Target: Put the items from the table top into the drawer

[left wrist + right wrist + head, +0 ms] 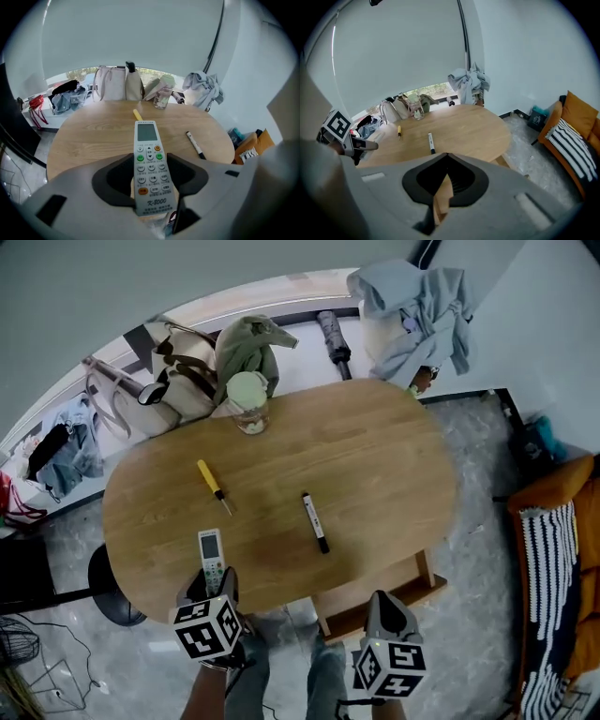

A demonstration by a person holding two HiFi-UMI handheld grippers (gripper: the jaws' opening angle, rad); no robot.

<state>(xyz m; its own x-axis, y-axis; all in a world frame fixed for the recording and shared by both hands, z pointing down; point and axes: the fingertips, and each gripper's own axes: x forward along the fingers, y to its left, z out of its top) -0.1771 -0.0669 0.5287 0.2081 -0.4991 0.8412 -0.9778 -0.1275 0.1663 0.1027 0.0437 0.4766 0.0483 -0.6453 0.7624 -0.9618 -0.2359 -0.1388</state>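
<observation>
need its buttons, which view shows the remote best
Left gripper view: the remote sits central, buttons clear. Head view shows it small, partly behind the left hand-held gripper; right gripper view doesn't show it clearly.

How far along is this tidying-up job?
Early days. Done: nothing looks put away yet in these views. In hand: the left gripper is clamped on the remote at the near edge of the table; the right gripper is shut and empty. Left: the yellow screwdriver, the black marker and perhaps the lidded jar are on the table.
</observation>
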